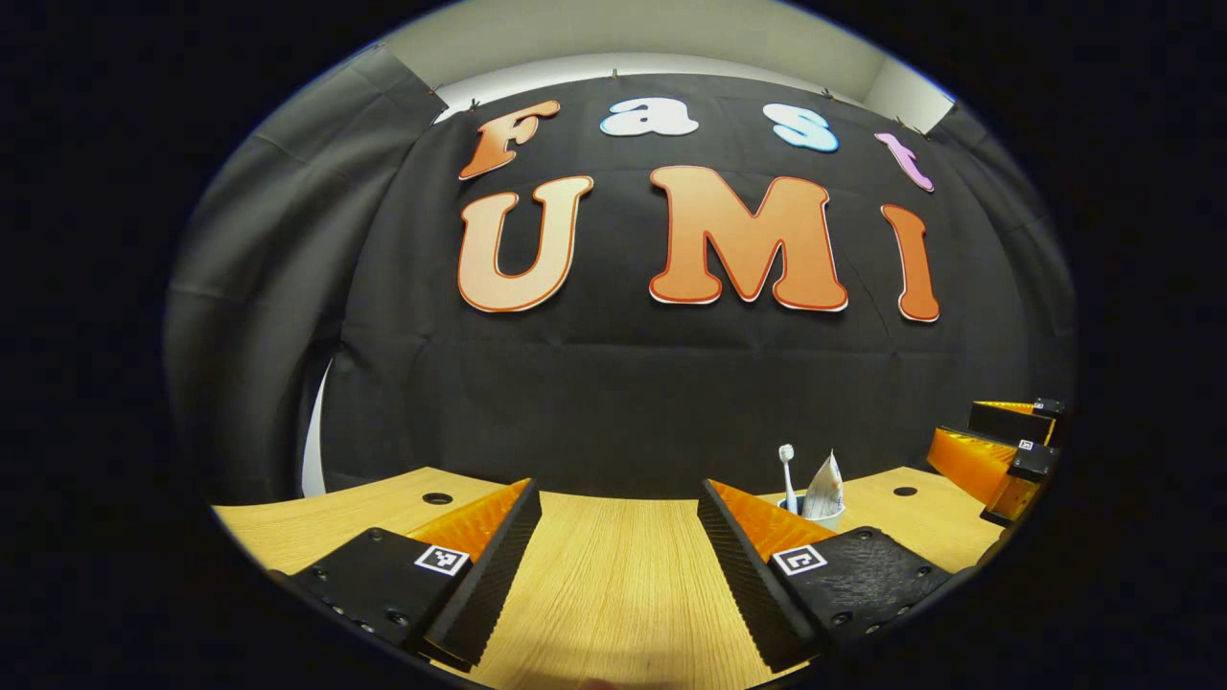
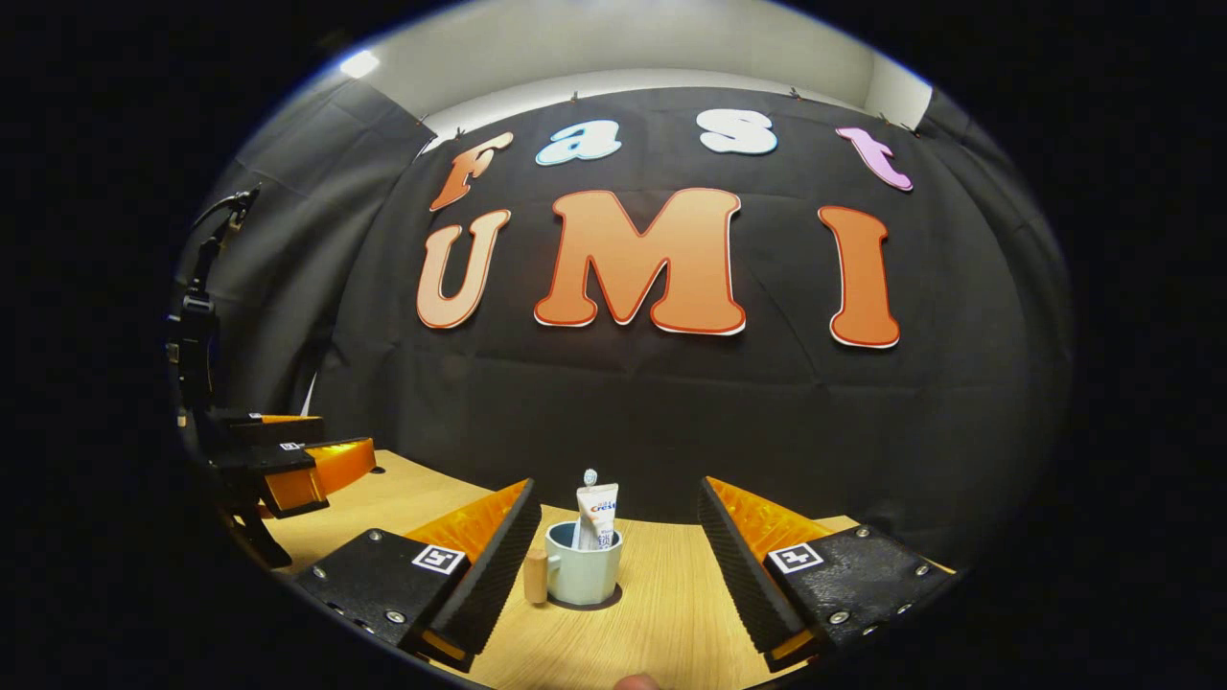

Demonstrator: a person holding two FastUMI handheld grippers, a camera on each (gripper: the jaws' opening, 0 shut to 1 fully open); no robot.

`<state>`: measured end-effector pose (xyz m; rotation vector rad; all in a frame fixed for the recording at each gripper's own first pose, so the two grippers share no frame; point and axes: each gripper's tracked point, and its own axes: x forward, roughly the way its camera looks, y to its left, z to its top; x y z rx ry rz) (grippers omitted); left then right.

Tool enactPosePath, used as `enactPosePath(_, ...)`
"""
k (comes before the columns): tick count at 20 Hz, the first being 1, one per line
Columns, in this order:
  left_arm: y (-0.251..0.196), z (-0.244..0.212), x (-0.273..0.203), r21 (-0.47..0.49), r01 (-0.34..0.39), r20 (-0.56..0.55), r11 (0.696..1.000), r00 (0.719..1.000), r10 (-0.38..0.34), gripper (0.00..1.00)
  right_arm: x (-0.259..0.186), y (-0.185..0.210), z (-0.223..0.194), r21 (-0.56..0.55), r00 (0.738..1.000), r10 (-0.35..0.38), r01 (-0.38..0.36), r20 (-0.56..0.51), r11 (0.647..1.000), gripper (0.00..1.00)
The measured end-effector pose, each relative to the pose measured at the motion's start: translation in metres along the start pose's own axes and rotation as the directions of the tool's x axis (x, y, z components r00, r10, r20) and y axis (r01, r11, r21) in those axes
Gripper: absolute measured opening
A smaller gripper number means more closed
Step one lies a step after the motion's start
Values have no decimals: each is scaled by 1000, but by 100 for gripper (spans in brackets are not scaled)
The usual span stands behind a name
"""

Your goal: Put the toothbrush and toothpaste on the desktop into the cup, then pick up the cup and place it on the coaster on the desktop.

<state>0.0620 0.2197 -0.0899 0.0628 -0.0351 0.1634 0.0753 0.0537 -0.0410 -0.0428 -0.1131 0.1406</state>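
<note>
We record a pale green cup point(image 2: 584, 572) with a wooden handle, standing upright on a dark round coaster point(image 2: 599, 604) on the wooden table point(image 2: 661, 623). Inside the cup we note a toothpaste point(image 2: 596, 515) tube, upright, and a toothbrush point(image 2: 590, 476) whose head rises just behind it. In the right gripper view, the right tool point(image 2: 613, 537) hangs open, its fingers well apart either side of the cup, not touching it. In the left gripper view, the left tool point(image 1: 618, 537) is likewise open over bare table, with the cup off to its right, near the right tool.
</note>
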Motion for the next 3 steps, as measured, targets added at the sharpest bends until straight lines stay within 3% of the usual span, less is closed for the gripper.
enactPosePath(3,-4,3,-2,-10,13,17,1000,1000,-12,100,-4,6,9,10,999,13,-13,32,1000,99)
